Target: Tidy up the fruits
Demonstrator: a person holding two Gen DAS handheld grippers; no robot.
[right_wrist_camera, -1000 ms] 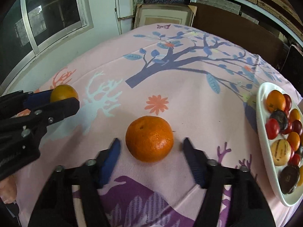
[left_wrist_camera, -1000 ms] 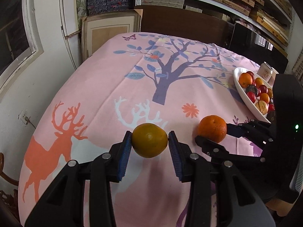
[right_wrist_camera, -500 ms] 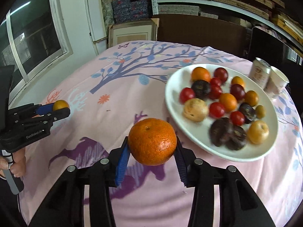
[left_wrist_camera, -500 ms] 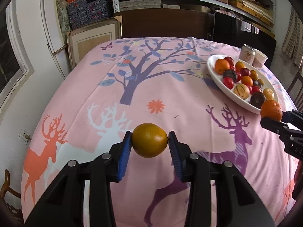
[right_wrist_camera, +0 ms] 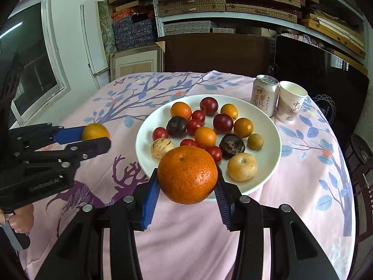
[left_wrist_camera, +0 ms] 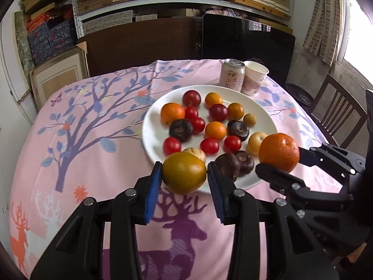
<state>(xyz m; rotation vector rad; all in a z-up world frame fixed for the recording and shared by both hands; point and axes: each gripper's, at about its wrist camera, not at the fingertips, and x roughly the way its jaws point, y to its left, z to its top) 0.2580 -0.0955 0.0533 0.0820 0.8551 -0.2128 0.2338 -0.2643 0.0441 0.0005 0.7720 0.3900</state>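
1. Clamping on both sides, the left gripper (left_wrist_camera: 184, 182) is pressing its blue pads (left_wrist_camera: 152, 193) against a greenish-yellow orange (left_wrist_camera: 184, 172), narrowed to the width of the fruit. The fruit is being held clear of the cloth, just short of the near rim of the white plate (left_wrist_camera: 151, 128).

2. Gripping in the same manner, the right gripper (right_wrist_camera: 187, 186) is holding a bright orange tangerine (right_wrist_camera: 187, 175) between its ribbed pads (right_wrist_camera: 150, 198). In the right wrist view the tangerine is sitting in front of the plate's near edge; whether it is over the rim or just before it cannot be told.

3. Looking across, the left wrist view is showing the right gripper and its tangerine (left_wrist_camera: 279, 152) at the plate's right edge, while the right wrist view is showing the left gripper (right_wrist_camera: 98, 137) and its fruit well left of the plate, over the pink tablecloth (right_wrist_camera: 303, 186).

4. Holding many small fruits already, the plate is carrying red, orange, dark purple and pale yellow pieces. Bare white surface is showing mainly along the left and far-right margins.

5. Standing behind the plate, a drink can (right_wrist_camera: 265, 95) and a paper cup (right_wrist_camera: 290, 101) are touching or nearly touching each other.

6. Judging progress: most fruit appears gathered on the plate; both held fruits are not yet set down. No loose fruit is showing on the visible cloth, so these two are likely the last placements.
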